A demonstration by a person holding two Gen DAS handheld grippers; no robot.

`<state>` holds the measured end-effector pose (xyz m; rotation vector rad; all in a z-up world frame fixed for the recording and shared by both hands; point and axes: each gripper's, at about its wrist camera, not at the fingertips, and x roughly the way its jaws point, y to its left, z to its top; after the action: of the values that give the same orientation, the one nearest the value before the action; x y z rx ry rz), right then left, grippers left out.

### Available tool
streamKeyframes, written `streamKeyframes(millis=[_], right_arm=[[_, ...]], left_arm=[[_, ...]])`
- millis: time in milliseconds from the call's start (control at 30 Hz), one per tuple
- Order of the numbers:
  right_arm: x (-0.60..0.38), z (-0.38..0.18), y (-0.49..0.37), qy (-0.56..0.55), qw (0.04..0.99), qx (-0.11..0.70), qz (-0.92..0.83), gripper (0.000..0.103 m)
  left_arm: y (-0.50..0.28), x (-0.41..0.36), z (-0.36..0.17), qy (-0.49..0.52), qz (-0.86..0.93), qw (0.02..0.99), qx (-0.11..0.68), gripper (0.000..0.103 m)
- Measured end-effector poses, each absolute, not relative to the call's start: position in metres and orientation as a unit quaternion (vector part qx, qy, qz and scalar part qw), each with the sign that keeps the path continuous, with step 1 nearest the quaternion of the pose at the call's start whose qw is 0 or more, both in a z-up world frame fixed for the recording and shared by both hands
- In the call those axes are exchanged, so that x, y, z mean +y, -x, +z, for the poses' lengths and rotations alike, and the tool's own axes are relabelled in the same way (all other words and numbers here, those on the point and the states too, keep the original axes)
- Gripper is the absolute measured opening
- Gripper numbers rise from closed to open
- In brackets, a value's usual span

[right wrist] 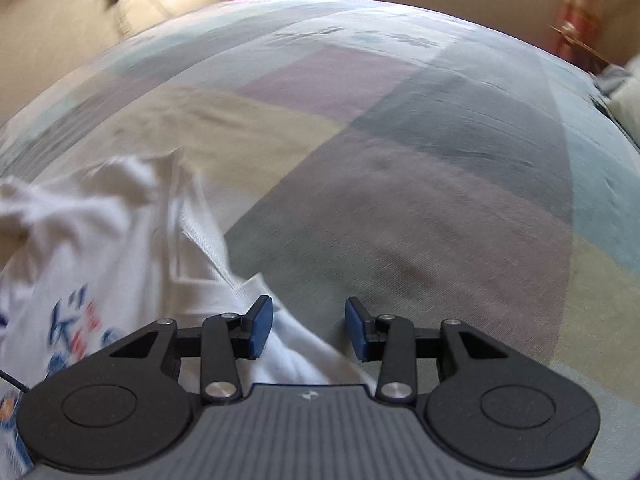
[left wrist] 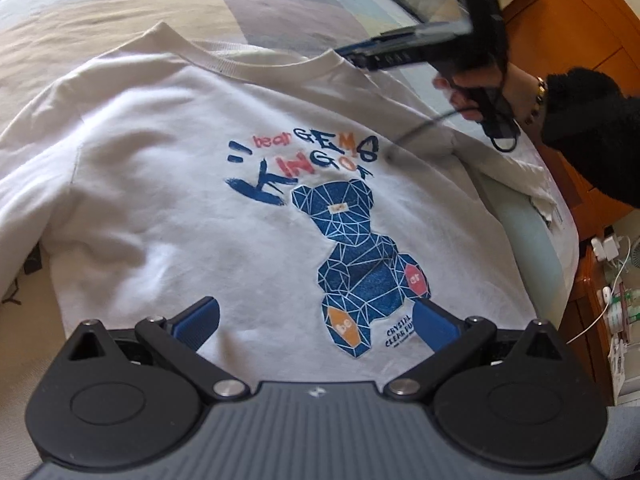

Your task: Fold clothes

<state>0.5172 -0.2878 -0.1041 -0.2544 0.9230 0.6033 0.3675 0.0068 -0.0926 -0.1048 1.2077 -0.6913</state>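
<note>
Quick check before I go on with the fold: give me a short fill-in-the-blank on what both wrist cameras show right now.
1. The white sweatshirt lies on the bed with its printed side facing ____.
2. The figure printed on it is a blue ____.
3. The left gripper hovers over the hem with its jaws ____.
4. The right gripper holds ____ between its pads.

Missing words: up; bear; open; nothing
</note>
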Motion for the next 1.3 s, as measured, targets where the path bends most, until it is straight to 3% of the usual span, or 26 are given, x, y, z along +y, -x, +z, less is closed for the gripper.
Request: streamKeyframes(millis=[267, 400, 600, 800, 933, 1100, 1200, 1300], right_arm=[[-0.266, -0.112, -0.501, 0.210, 0.816, 0.437, 0.315, 0.044], [-0.265, -0.106, -0.512, 0.195, 0.803, 0.459, 0.326, 0.010], [-0.275, -0.090, -0.537, 0.201, 0.844, 0.429, 0.251, 0.008], [-0.277, -0.095, -0.545, 0.208, 0.846, 0.431, 0.234, 0.009], [-0.291, -0.083, -0.534, 0.159, 0.856, 0.441, 0.218, 0.028], [-0.308, -0.068, -0.519, 0.097, 0.865, 0.451, 0.197, 0.030], [-0.317, -0.078, -0.510, 0.064, 0.864, 0.465, 0.182, 0.041], [-0.327, -0.088, -0.499, 0.032, 0.861, 0.480, 0.166, 0.041]], left_arm=[[-0.367, 0.007, -0.098, 0.048, -0.313, 0.765, 0.560, 0.102], [-0.366, 0.003, -0.098, 0.047, -0.316, 0.768, 0.556, 0.102], [-0.367, 0.003, -0.094, 0.051, -0.316, 0.772, 0.548, 0.102], [-0.368, 0.004, -0.092, 0.053, -0.316, 0.773, 0.548, 0.102], [-0.370, 0.006, -0.087, 0.048, -0.309, 0.781, 0.540, 0.102], [-0.382, 0.018, -0.074, 0.059, -0.291, 0.801, 0.520, 0.102], [-0.401, 0.026, -0.064, 0.069, -0.286, 0.812, 0.503, 0.102], [-0.429, 0.028, -0.059, 0.075, -0.293, 0.822, 0.482, 0.102]])
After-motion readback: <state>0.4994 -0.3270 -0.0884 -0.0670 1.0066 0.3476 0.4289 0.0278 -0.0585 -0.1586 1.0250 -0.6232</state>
